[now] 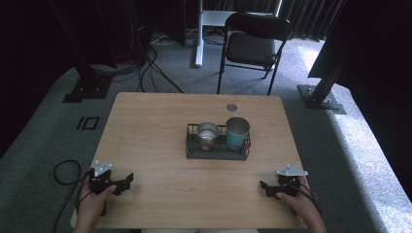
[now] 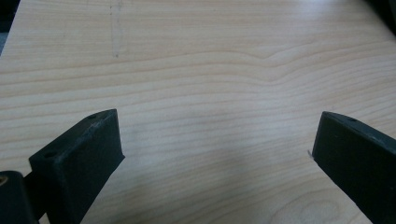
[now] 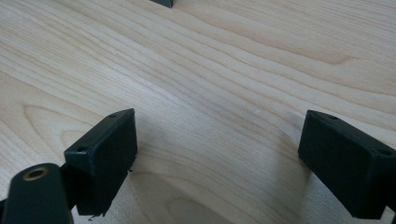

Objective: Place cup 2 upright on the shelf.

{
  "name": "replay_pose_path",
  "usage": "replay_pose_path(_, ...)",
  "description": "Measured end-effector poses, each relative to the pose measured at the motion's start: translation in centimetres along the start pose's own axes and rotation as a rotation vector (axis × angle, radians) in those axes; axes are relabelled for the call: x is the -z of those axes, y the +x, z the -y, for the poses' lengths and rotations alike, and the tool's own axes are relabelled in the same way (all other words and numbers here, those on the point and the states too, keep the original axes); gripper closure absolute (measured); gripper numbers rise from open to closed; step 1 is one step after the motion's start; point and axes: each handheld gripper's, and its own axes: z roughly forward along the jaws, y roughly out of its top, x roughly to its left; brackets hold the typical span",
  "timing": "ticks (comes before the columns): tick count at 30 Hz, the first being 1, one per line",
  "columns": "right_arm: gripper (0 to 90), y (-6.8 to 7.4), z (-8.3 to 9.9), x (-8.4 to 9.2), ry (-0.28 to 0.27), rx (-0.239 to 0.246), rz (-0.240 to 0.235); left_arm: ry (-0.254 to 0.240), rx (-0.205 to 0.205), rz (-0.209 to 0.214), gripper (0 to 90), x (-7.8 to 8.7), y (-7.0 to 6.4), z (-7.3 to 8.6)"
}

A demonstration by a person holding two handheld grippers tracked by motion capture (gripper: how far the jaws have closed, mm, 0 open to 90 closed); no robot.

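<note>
Seen from the high view: a light wooden rectangular surface (image 1: 160, 126) on grey carpet, with two hands entering from the bottom edge. Left hand (image 1: 92, 199) at the near left corner, wrapped around the black left gripper (image 1: 127, 181), topped by a grey three-cornered plate, jaws pointing inward toward the middle and spread apart, holding nothing; a black cable looping off onto the carpet beside it. Right hand (image 1: 300, 199) at the near right corner, mirroring that pose, around the black right gripper (image 1: 264, 188), likewise plate-topped, jaws aimed inward, parted and empty. Both held low over the wood, well apart from each other. At the centre of the surface, slightly toward the far side, a dark wire rectangular basket (image 1: 217, 152) holding two upright cups side by side: a shiny silver metal cup (image 1: 207, 133) in its left half and a teal metal cup (image 1: 237, 131) in its right half, taller-looking, open tops up. Near the far edge, a small round grey grommet (image 1: 231, 107). Beyond, a black folding chair (image 1: 252, 46) on the carpet. From each gripper view: two black blocky jaws wide apart over bare pale wood grain.
</note>
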Motion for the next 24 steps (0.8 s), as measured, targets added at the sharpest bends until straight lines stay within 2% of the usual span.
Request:
replay_pose_path(9,11.3,0.0,0.0,0.0,0.000,0.000,0.000,0.026,-0.001,-0.031,2.3,0.2,0.2,0.7)
replay_pose_path(11,11.3,0.0,0.0,0.0,0.000,0.000,0.000,0.039,-0.001,-0.061,2.3,0.3,0.3,1.0)
replay_pose_path(24,11.3,0.0,0.0,0.0,0.000,0.000,0.000,0.068,0.027,-0.126,2.3,0.3,0.6,1.9)
